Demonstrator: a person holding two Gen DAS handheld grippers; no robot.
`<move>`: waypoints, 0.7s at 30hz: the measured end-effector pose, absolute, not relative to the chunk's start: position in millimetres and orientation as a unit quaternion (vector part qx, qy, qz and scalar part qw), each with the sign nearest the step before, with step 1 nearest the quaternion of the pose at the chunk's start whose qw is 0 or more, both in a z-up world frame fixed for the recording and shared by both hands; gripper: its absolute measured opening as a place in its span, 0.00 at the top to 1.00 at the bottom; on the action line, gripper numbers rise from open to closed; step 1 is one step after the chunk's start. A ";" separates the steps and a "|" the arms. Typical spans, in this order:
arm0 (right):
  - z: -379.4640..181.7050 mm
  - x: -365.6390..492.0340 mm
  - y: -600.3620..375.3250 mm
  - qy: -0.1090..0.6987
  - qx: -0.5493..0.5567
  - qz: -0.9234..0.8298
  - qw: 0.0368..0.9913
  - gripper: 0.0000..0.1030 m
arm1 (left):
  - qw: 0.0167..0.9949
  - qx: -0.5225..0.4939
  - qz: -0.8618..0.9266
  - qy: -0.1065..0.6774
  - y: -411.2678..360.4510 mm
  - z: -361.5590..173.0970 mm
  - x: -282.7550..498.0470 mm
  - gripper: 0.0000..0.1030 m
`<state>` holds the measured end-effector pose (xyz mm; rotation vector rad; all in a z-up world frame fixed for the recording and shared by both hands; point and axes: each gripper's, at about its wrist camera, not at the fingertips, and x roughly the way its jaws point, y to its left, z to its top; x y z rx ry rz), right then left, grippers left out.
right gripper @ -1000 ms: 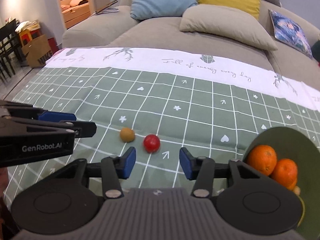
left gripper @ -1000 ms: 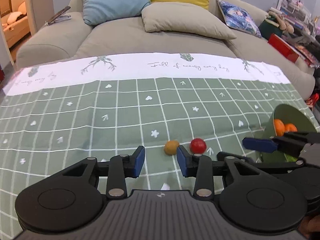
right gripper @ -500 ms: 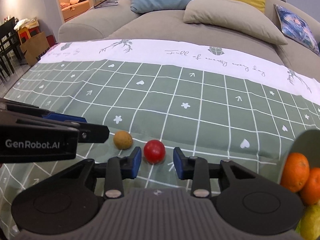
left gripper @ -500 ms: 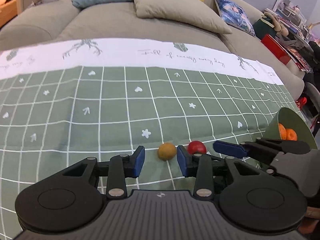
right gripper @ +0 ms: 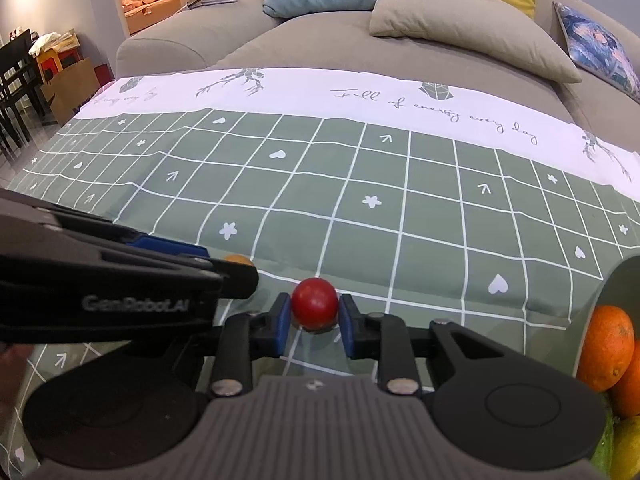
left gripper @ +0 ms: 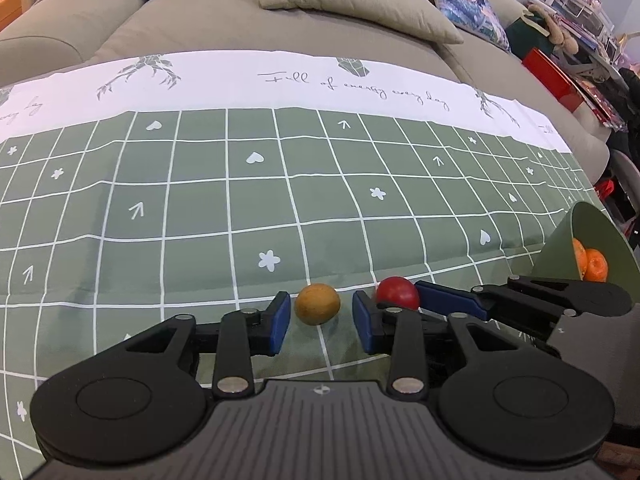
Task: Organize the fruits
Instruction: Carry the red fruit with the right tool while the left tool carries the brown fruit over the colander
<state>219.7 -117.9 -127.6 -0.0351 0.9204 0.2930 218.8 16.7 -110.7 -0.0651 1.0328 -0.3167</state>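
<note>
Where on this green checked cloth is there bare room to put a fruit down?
Bare: the tablecloth from the white lettered border down to the fruits. Crowded: the near edge, with the brown fruit, red fruit, both grippers, and the green bowl at right.

the right tongs (right gripper: 313, 322) point steeply down at the worktop, and their jaws have just been closing: both blue pads (right gripper: 282, 322) now press on the sides of the red fruit (right gripper: 314, 309). just to their left, the left tongs (left gripper: 320, 322) tilt down likewise; their jaws have also just been closing, yet the blue pads (left gripper: 278, 322) stand apart from the brown fruit (left gripper: 318, 303) between them, a gap showing on each side.
</note>
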 end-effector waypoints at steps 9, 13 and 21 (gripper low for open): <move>-132.0 222.3 -118.4 0.443 -0.009 0.144 0.885 0.79 | 0.851 -0.032 -0.144 0.504 15.1 -117.9 225.1 0.71; -130.4 222.5 -117.9 0.446 -0.007 0.146 0.883 0.80 | 0.854 -0.026 -0.144 0.499 13.9 -115.0 221.7 0.74; -104.4 205.2 -119.3 0.433 -0.012 0.152 0.888 0.80 | 0.867 -0.034 -0.124 0.482 23.0 -87.1 199.5 0.74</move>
